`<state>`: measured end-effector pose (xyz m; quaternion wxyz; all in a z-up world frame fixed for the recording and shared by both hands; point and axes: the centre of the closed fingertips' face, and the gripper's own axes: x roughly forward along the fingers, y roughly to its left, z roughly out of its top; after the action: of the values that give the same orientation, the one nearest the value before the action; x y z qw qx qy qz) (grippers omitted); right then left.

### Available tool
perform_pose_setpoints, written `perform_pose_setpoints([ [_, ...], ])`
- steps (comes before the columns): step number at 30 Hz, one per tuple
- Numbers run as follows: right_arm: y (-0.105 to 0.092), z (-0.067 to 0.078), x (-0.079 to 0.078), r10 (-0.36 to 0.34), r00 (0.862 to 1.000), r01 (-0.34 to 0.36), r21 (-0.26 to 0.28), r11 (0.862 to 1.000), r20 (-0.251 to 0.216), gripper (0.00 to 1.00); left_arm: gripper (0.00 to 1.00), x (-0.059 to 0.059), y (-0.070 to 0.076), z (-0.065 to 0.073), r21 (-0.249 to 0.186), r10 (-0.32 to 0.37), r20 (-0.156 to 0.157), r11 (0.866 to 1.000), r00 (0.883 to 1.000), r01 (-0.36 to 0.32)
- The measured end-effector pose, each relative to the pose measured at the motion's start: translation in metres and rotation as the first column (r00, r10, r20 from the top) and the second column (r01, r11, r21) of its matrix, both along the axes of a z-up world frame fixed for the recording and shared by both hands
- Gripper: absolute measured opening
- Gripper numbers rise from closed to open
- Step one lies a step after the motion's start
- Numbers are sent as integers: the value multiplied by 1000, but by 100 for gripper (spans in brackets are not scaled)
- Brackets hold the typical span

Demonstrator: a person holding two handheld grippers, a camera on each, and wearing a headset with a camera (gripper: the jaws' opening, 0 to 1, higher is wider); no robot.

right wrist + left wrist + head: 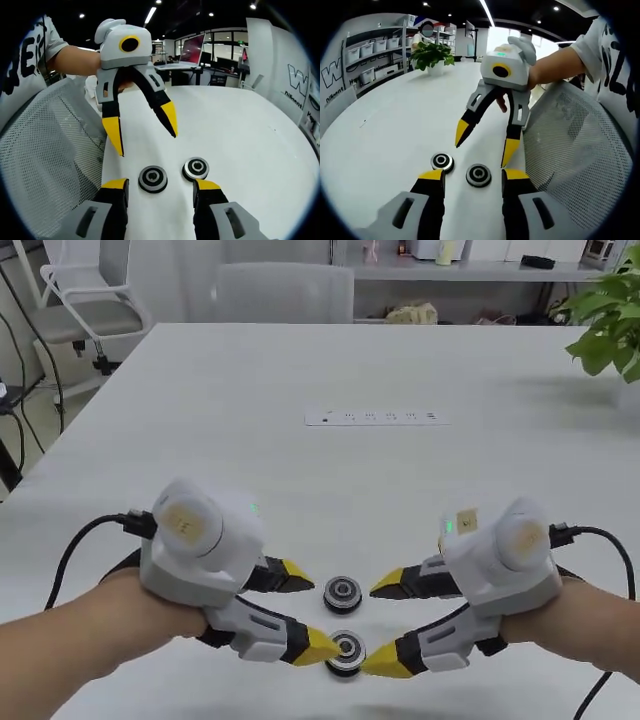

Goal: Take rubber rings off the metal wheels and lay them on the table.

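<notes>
Honestly, with the left gripper (312, 612) and right gripper (380, 626) both spread wide and empty, and the two metal wheels (343, 592) lying loose on the table (300, 370) between their tips with rubber rings (328, 593) still on, an off-centre pinch probably just skids a wheel away.

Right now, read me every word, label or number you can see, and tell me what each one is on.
"W": large letter on the white wall panel.
Smaller line under that letter: blurred, unreadable.
Black lettering on the person's T-shirt: cut off, unreadable.
Markings on the power strip: too small.
Labels on the shelf storage bins: too small.
Metal wheels: no text that can be made out.
</notes>
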<state>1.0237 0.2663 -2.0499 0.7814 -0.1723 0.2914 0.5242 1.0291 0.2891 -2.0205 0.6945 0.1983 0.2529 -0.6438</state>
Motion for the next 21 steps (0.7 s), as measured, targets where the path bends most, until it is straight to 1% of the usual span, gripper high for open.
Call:
perform_pose_setpoints([
  [5,2,-3,0,6,1000,-6,0,1000,-8,47,35,-4,-4,-4,6,-28,-4,1000,1000,28],
  [8,2,-7,-1,9,1000,-9,-3,1000,-15,45,32,-6,-6,-9,16,-42,-15,999,999,42],
  [16,2,-11,-2,9,1000,-9,-1,1000,-29,43,26,-12,-10,-21,34,-70,-32,997,997,71],
  [21,2,-14,-5,14,999,-15,-5,1000,-37,43,23,-15,-12,-29,55,-82,-40,995,996,85],
])
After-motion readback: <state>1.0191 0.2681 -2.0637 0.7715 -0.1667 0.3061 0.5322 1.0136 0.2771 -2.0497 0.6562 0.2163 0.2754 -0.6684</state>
